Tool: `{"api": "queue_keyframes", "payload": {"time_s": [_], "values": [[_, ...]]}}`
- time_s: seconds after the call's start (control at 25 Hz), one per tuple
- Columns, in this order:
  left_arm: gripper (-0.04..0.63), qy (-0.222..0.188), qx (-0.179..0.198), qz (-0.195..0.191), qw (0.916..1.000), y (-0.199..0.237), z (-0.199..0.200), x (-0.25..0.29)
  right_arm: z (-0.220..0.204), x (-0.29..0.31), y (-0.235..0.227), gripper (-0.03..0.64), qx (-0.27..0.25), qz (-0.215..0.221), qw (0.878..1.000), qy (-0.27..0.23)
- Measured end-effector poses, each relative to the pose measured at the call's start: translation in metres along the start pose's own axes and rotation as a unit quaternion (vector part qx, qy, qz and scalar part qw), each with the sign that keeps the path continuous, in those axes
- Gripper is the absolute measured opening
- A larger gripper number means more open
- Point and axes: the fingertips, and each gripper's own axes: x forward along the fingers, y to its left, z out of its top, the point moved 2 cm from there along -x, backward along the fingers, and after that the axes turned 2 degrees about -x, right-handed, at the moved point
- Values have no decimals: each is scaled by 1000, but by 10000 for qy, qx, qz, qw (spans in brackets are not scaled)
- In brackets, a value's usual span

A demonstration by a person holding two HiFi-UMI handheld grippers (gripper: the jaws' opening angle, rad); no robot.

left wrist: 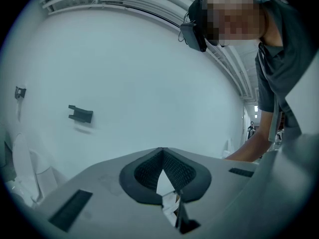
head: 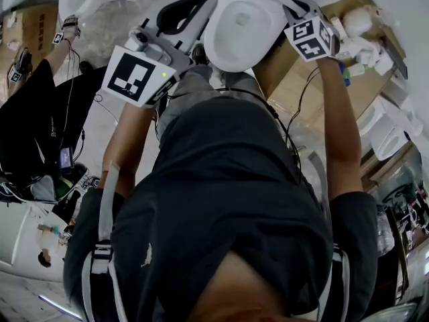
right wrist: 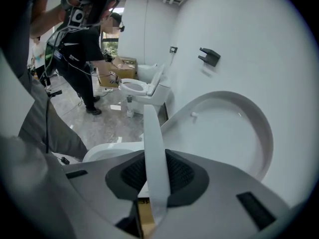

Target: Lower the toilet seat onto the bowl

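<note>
While the right gripper looked along its own fingers, they were shut flat on the rim of the white toilet seat, which ran edge-on between the two dark ribbed pads and up out of their tips. The seat stood raised off the bowl, whose pale curve showed low at the left, and it sat apart from the open lid, which stood behind it toward the white wall. A dark bracket hung on that wall above the lid. Farther back, a second toilet stood beside a cardboard box on the grey floor, with a person in dark clothes near them.

The left gripper pointed up at a blank white wall, away from the toilet. Its fingers were closed tip to tip with only a thin sliver of gap beneath, and they held nothing. From the head view, that gripper hovered to the left of the toilet, while the right one reached in at the toilet's right side.
</note>
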Motion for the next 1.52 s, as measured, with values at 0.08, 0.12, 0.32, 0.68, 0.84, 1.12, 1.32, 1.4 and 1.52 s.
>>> {"api": "queue_keyframes", "payload": {"time_s": [0.08, 0.12, 0.32, 0.68, 0.84, 1.12, 1.32, 1.4, 1.52], "values": [[3, 14, 3, -19, 10000, 0, 0, -1, -1, -2, 15, 83, -98, 107, 9999, 16], [3, 16, -5, -28, 10000, 0, -2, -1, -3, -1, 23, 83, -126, 156, 9998, 25], [3, 21, -25, -54, 10000, 1, -12, -6, -12, 3, 61, 98, 32, 511, 9987, -14], [3, 84, -60, -13, 9999, 0, -26, -15, -33, 11, 131, 137, 59, 1116, 9937, 81], [3, 86, -62, 10, 9999, -1, -23, -27, -34, 11, 155, 149, -61, 1281, 9915, 233], [3, 95, -72, 35, 9999, -6, -29, -37, -49, 22, 209, 169, -574, 1610, 9833, 624], [3, 105, -106, 70, 9999, -9, -37, -51, -61, 33, 253, 198, -549, 2040, 9739, 829], [3, 104, -86, 89, 9999, -8, -41, -55, -65, 38, 267, 209, -458, 2224, 9699, 884], [3, 131, -88, 108, 9998, -7, -46, -58, -72, 45, 284, 218, -433, 2412, 9642, 1017]]}}
